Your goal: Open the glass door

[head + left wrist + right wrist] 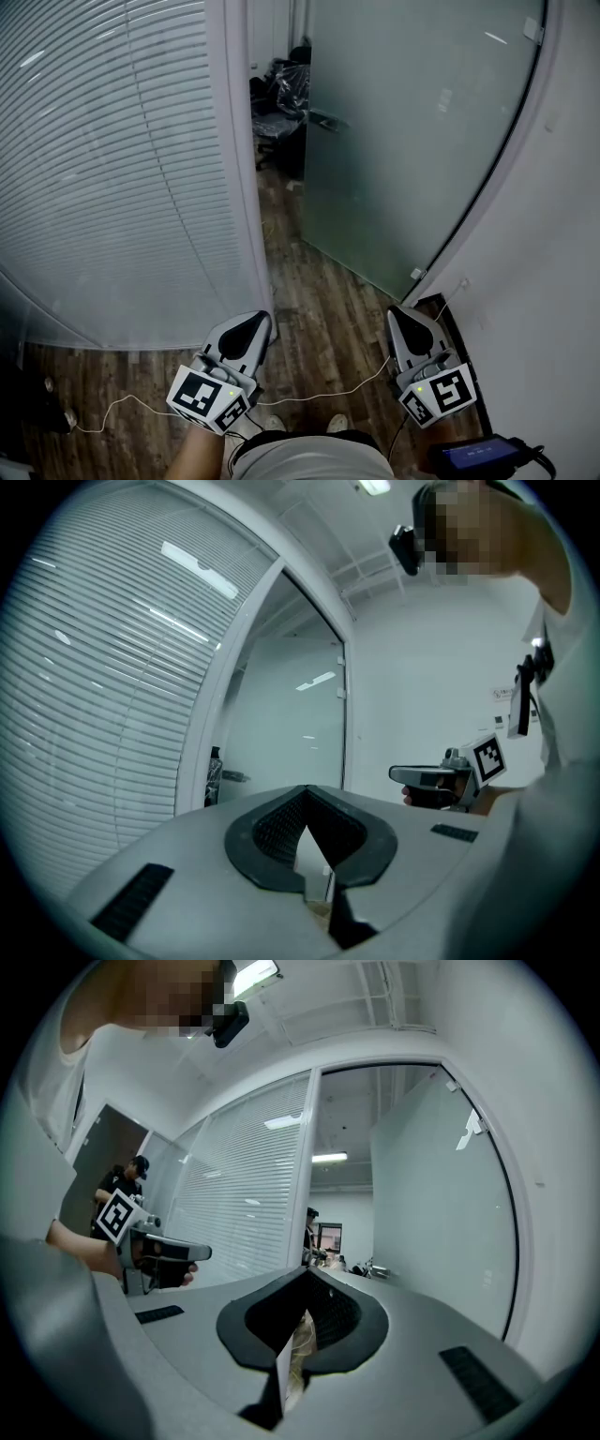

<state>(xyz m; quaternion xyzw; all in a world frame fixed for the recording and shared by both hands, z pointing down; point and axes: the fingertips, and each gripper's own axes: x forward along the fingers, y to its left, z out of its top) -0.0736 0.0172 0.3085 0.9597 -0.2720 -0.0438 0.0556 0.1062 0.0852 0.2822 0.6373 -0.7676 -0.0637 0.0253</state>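
Observation:
The frosted glass door stands swung open into the room beyond, with its handle on the far edge. In the right gripper view the glass door fills the right side. My left gripper and right gripper are low, close to my body, and point level toward the doorway. Both are well short of the door and touch nothing. The left gripper has its jaws together with nothing between them. The right gripper is likewise shut and holds nothing.
A white door post and a blinds-covered glass wall stand at the left, and a white wall at the right. Wood floor runs through the opening. Plastic-wrapped chairs stand inside. A thin cable crosses the floor.

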